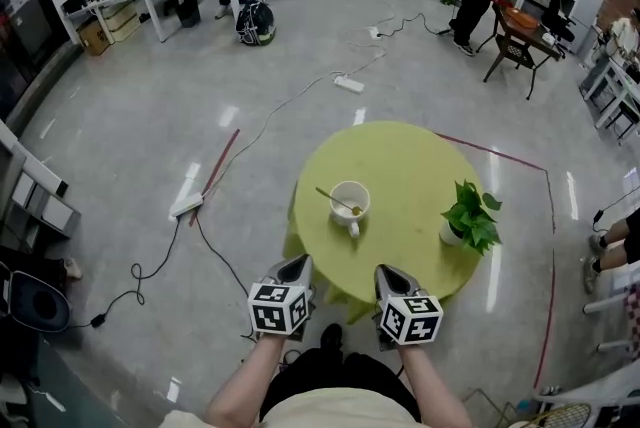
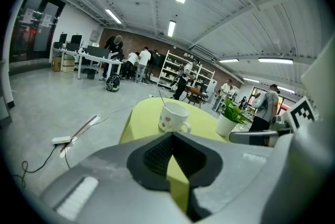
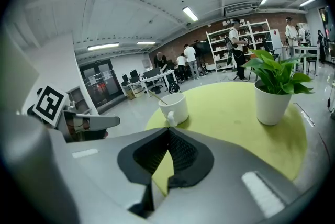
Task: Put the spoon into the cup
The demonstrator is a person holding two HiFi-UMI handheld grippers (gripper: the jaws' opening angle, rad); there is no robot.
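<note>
I read the table (image 1: pixel 410 151) as a clock face, with 6 o'clock at the edge nearest me. It is round, under a yellow-green cloth.

The white cup (image 1: pixel 350 203) stands upright just toward 9 o'clock from the centre, with its handle turned to 6 o'clock. The spoon (image 1: pixel 334 198) is already in it. Its bowl end is down inside, and its thin handle leans over the rim toward 10 o'clock. The only other container is a white pot holding a leafy green plant (image 1: pixel 470 216). It stands near the rim at 3 o'clock, well apart from the cup.

My left gripper (image 2: pixel 171 134) is at about 7 o'clock off the table edge, and my right gripper (image 3: pixel 168 130) is at about 6 o'clock. Both point toward the cup. On each one the jaw tips meet and nothing is between them, so both are closed and empty. The plant is off to the side of the line from the grippers to the cup.

On the floor a white power strip (image 1: pixel 186 207) lies at 9 o'clock, and a second one (image 1: pixel 349 84) lies at 11 o'clock, with cables trailing from both. Red tape lines run past the table. Desks, shelves and several people are far off around 12 o'clock.

I count one table, one cup, one spoon, one potted plant, two power strips and two grippers.
</note>
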